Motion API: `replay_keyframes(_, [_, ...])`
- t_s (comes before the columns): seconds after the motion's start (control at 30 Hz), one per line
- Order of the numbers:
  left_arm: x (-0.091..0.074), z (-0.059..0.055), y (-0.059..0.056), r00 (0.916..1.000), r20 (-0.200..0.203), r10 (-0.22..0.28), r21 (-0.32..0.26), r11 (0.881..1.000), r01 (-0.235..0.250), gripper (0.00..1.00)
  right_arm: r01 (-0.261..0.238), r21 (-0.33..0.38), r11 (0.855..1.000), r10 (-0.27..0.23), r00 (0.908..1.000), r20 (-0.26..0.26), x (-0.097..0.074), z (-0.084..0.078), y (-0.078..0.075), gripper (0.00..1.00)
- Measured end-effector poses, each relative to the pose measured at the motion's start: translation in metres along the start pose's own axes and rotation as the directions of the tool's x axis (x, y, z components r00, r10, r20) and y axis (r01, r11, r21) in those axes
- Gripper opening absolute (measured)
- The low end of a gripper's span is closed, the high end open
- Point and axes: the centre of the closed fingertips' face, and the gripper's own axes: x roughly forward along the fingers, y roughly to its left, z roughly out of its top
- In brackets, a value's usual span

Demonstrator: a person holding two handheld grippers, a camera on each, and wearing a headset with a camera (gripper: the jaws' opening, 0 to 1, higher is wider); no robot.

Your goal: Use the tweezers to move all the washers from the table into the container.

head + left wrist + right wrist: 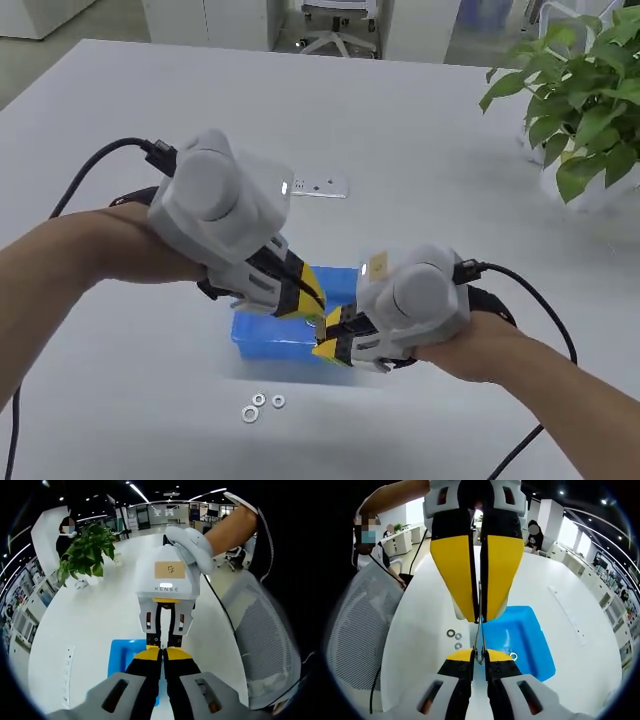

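The two grippers meet tip to tip just above the blue container. The right gripper is squeezed almost shut on the thin metal tweezers. The left gripper comes at it from the other side. Its yellow jaws are pressed close too, and they look like they pinch the other end of the tweezers. So both grippers seem to have hold of the same little tool.

One washer lies inside the container, near its edge. Three more washers lie close together on the white counter, just beside the container.

I think the job is only partly done. The step now looks like passing the tweezers or getting a better hold on them, not picking up a washer.

Next, one gripper needs to let go so the other can carry the tweezers alone. Then the tips must go down to the three washers. The washers are small and flat, so the squeeze has to be gentle and well aimed, or a washer may slip away.
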Motion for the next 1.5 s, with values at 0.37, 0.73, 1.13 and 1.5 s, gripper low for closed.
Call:
replay_keyframes(0.37, [0.002, -0.002, 0.021, 0.9999, 0.007, 0.013, 0.002, 1.000, -0.013, 0.06, 0.010, -0.005, 1.000, -0.010, 1.0000, 0.000, 0.003, -0.001, -0.022, 0.10])
replay_keyframes(0.73, [0.018, -0.017, 0.042, 0.9998, 0.001, 0.019, -0.006, 1.000, -0.019, 0.06, 0.012, -0.001, 1.000, -0.012, 0.9998, -0.017, 0.017, -0.018, -0.042, 0.10])
replay_keyframes(1.13, [0.035, -0.032, 0.056, 0.9998, -0.009, 0.016, -0.015, 1.000, -0.016, 0.06, 0.017, -0.001, 1.000, -0.017, 0.9996, -0.023, 0.031, -0.036, -0.057, 0.10])
replay_keyframes(1.5, [0.046, -0.045, 0.067, 0.9997, -0.020, 0.015, -0.029, 0.999, -0.016, 0.06, 0.016, 0.010, 1.000, -0.015, 0.9996, -0.023, 0.044, -0.046, -0.067, 0.11])
